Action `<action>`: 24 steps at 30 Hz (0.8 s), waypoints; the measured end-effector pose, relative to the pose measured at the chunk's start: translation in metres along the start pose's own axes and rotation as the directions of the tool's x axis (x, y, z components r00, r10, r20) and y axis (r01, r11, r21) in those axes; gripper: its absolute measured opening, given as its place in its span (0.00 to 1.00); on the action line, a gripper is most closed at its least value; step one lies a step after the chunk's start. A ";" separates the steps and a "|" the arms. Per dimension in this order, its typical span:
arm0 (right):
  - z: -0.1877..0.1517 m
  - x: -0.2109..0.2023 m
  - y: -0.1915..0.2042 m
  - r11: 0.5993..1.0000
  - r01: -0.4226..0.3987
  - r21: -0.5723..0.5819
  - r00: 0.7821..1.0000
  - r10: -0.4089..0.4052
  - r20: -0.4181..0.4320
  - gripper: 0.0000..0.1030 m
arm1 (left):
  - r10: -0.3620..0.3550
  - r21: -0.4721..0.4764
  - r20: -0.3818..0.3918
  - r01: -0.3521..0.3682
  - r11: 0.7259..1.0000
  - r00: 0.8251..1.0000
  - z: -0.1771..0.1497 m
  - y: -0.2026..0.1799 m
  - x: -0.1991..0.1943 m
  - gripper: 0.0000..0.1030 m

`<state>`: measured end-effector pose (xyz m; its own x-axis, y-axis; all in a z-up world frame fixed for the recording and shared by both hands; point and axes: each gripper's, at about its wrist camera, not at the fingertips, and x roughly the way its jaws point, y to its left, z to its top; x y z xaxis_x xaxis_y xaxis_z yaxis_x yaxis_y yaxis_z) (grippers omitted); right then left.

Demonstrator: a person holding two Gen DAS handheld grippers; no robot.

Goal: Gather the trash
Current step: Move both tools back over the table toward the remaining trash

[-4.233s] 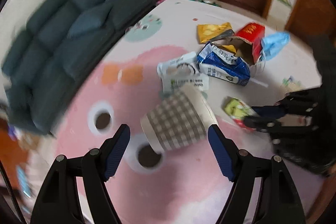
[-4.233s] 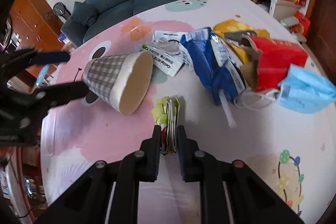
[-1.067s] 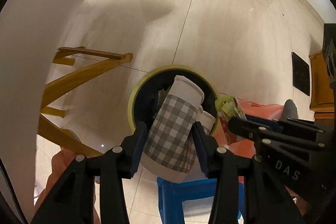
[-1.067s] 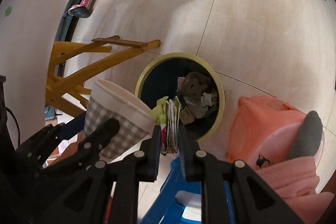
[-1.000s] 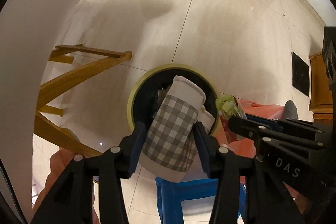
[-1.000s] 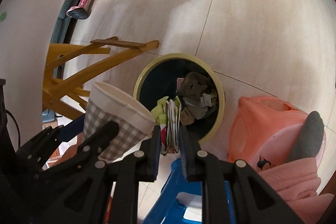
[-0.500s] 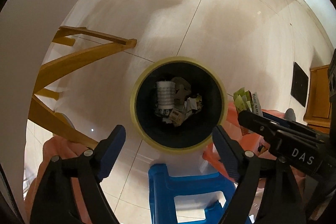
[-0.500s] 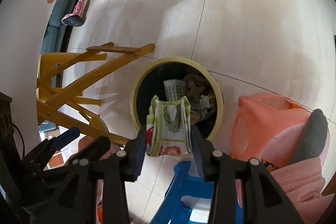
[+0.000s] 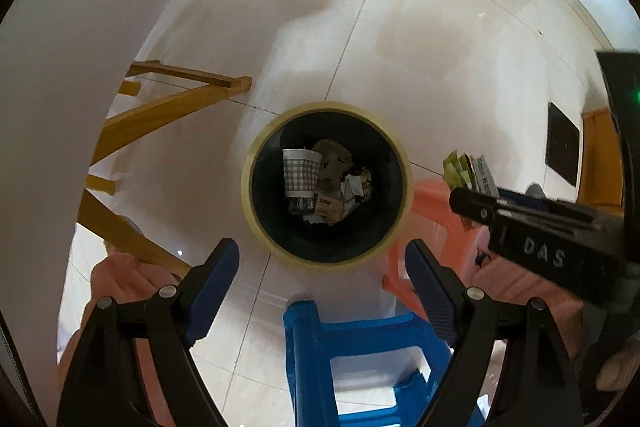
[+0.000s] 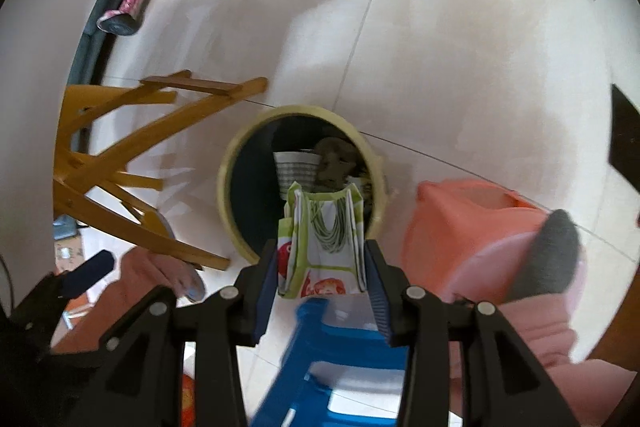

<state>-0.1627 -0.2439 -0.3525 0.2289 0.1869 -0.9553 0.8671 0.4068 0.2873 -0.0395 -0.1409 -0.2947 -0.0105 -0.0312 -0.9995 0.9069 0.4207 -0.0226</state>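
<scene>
A round bin with a yellow rim [image 9: 256,155] [image 10: 228,163] stands on the tiled floor below both grippers. The checked paper cup [image 9: 301,174] [image 10: 294,169] lies inside it on other trash. My left gripper [image 9: 322,263] is open and empty above the bin's near rim. My right gripper [image 10: 322,277] has its jaws parted, with the green and white wrapper [image 10: 324,239] between the pads, over the bin's near edge. The wrapper [image 9: 472,175] also shows in the left wrist view at the right gripper's tip.
A blue plastic stool [image 9: 360,351] [image 10: 328,359] stands just below the grippers. An orange plastic stool with pink cloth [image 10: 480,227] is to the right of the bin. Wooden chair legs [image 9: 160,107] [image 10: 132,147] are to the left.
My left gripper opened and the checked cup dropped into the bin. My right gripper's jaws have widened and the wrapper has unfolded between them.
</scene>
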 end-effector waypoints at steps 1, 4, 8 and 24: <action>-0.001 -0.005 0.000 1.000 0.006 0.000 1.000 -0.006 -0.005 0.41 | -0.003 0.012 0.000 0.003 1.000 1.000 -0.003 -0.003 -0.005 0.81; -0.003 -0.024 0.004 0.999 0.032 -0.020 0.999 -0.032 -0.001 0.41 | -0.021 0.046 0.007 0.020 0.999 1.000 -0.011 -0.013 -0.026 0.81; -0.006 -0.060 0.013 0.998 0.031 -0.048 0.999 -0.030 0.031 0.40 | -0.065 0.084 0.059 0.060 0.995 0.996 -0.022 -0.023 -0.071 0.81; -0.017 -0.251 0.119 0.939 -0.057 -0.340 0.947 0.159 0.280 0.40 | -0.058 0.067 0.436 0.032 0.997 0.898 -0.055 0.034 -0.284 0.81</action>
<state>-0.1246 -0.2277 -0.0774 0.4785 -0.0082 -0.8781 0.6503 0.6753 0.3480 -0.0288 -0.0676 -0.0132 0.1214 -0.4477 -0.8859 0.9324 0.3575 -0.0529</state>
